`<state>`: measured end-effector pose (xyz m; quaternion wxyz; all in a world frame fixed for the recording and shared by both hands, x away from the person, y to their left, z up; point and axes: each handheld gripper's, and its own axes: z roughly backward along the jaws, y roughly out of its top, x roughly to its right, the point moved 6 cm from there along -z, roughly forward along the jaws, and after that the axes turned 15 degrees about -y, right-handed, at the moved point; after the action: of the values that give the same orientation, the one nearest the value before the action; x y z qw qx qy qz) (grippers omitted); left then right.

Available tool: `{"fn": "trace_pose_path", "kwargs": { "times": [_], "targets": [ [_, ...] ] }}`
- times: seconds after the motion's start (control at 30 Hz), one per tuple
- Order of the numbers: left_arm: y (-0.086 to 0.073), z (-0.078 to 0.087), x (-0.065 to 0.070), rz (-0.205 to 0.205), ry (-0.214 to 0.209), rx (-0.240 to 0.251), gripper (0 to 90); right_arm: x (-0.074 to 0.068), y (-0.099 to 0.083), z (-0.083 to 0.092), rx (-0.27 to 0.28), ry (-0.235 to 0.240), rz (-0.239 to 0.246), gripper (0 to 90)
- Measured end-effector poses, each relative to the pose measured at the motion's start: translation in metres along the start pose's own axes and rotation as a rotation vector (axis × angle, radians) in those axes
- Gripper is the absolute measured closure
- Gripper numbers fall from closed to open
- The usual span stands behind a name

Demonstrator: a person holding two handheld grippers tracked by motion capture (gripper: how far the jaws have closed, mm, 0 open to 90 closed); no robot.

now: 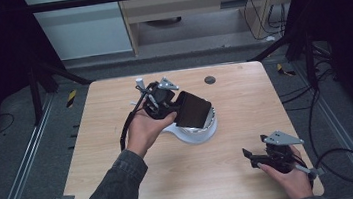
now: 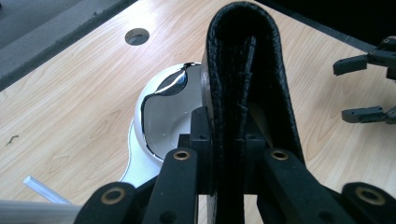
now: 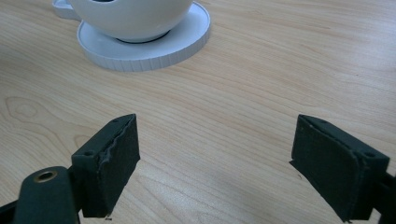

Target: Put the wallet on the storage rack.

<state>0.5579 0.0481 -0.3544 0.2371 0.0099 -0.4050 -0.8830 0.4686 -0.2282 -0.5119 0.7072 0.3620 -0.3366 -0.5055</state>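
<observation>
A black folded leather wallet (image 1: 193,108) hangs tilted just above a white bowl (image 1: 192,134), and my left gripper (image 1: 176,105) is shut on it. In the left gripper view the wallet (image 2: 243,70) stands edge-on between the jaws of the left gripper (image 2: 229,135), with the glossy bowl (image 2: 163,112) below and to its left. My right gripper (image 1: 250,157) rests low near the table's front right corner, open and holding nothing. In the right gripper view the right gripper (image 3: 215,158) spreads wide over bare wood, and the bowl (image 3: 130,16) sits on a round white base (image 3: 187,37) ahead.
A round dark hole (image 1: 209,80) sits in the wooden tabletop (image 1: 120,151) behind the bowl. A cable (image 1: 342,161) trails off the right edge from the right gripper. Metal rails (image 1: 21,167) run along the floor on both sides.
</observation>
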Motion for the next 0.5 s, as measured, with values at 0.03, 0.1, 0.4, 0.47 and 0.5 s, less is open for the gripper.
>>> {"fn": "trace_pose_path", "kwargs": {
  "times": [0.03, 0.1, 0.4, 0.47, 0.5],
  "targets": [
    [-0.0005, 0.0002, -0.0003, 0.005, -0.002, 0.004, 80.6, -0.0001, -0.0002, -0.0001, -0.002, 0.001, 0.001, 15.2],
    [-0.0013, 0.0, -0.0006, 0.007, -0.002, 0.009, 80.6, -0.0004, -0.0005, -0.0004, -0.004, 0.002, 0.001, 15.3],
    [-0.0076, 0.0017, -0.0008, 0.017, 0.012, 0.008, 80.5, -0.0008, -0.0009, -0.0009, -0.006, 0.001, 0.006, 15.3],
    [-0.0092, 0.0005, -0.0012, 0.02, 0.009, 0.004, 80.5, -0.001, -0.001, -0.0011, -0.007, 0.001, 0.009, 15.3],
    [-0.0099, -0.0003, -0.0012, 0.022, 0.011, 0.005, 80.5, -0.001, -0.0011, -0.0011, -0.008, 0.001, 0.01, 15.2]
  ]
}}
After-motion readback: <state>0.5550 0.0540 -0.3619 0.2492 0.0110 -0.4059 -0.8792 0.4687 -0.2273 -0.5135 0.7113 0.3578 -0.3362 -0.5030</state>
